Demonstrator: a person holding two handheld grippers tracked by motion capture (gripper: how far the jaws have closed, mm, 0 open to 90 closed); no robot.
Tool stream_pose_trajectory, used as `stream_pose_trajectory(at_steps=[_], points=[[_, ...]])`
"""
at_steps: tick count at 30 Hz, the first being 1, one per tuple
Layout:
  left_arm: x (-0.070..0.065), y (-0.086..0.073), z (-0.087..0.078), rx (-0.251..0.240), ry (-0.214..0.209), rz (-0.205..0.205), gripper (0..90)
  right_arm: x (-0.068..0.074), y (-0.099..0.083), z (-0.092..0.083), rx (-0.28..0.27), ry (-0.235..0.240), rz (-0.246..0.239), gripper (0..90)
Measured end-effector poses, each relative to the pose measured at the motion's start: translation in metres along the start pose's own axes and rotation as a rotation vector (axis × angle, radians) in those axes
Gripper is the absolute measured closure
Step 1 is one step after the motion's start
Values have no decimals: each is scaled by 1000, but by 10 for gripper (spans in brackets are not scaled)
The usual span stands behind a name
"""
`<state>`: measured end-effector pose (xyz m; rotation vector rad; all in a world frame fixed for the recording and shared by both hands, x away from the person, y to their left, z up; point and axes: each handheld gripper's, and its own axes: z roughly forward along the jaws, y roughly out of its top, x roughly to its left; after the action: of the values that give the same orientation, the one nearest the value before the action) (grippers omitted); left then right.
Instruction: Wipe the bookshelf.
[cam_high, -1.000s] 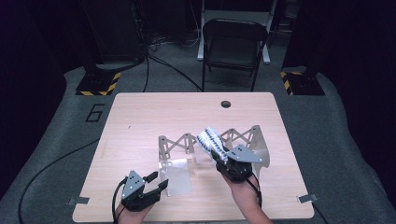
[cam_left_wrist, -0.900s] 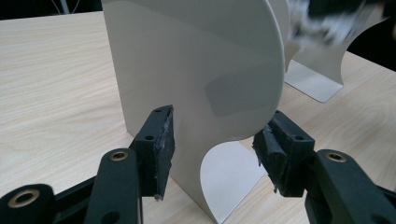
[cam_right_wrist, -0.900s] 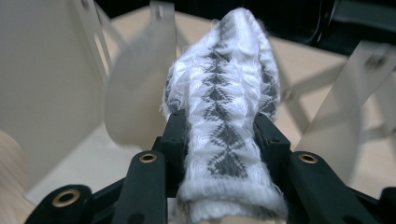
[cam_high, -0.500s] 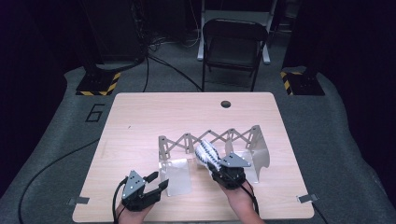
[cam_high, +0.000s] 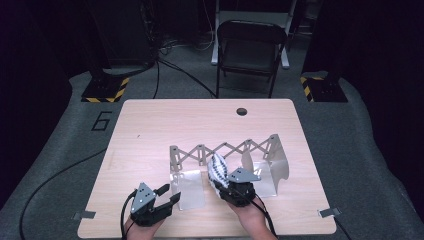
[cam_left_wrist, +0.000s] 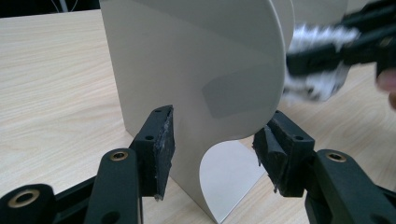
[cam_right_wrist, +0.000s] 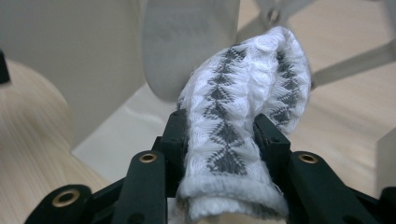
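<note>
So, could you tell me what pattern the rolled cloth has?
White knit cloth with grey zigzag diamond bands, clearest in the right gripper view.

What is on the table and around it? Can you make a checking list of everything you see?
Surface: light wooden table with a round hole near the far edge; tape tabs at the near corners.
Job's things: a grey expandable rack with upright dividers; a rolled white and grey patterned cloth.
Clutter: nothing seen.
Grippers: right gripper clamps the cloth and holds it at the rack; left gripper has its jaws either side of the near divider, whether they press it cannot be told.
Cables: a black cable trails over the floor at the left.
Surroundings: grey carpet, a folding chair, two black and yellow striped blocks.
</note>
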<state>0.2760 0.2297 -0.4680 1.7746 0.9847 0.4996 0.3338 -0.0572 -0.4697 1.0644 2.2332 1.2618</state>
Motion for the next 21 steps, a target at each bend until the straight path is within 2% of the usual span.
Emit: stream_pose_trajectory(at_steps=[3, 6, 9, 10, 11, 13, 14, 17, 19, 21], points=[[0, 0, 0, -3, -3, 5, 476, 0, -7, 7, 42, -5, -26, 626], [0, 0, 0, -4, -1, 3, 476, 1, -5, 5, 34, -4, -22, 627], [0, 0, 1, -2, -7, 0, 476, 4, 18, -14, -70, -8, -27, 627], [0, 0, 1, -2, -7, 0, 476, 4, 18, -14, -70, -8, -27, 627], [0, 0, 1, -1, -7, 3, 476, 5, 30, -26, -139, -14, -27, 626], [-1, 0, 1, -2, -9, -7, 476, 5, 39, -35, -186, -18, -26, 627], [0, 0, 2, -2, -6, 4, 476, 5, 41, -36, -201, -20, -36, 627], [0, 0, 1, 8, -12, 7, 476, 3, 36, -27, -156, -16, -32, 626], [0, 0, 1, 3, -9, 11, 476, 2, 26, -17, -101, -8, -26, 627], [0, -1, 1, -1, -4, -7, 476, 3, 13, -7, -55, 1, -27, 627]])
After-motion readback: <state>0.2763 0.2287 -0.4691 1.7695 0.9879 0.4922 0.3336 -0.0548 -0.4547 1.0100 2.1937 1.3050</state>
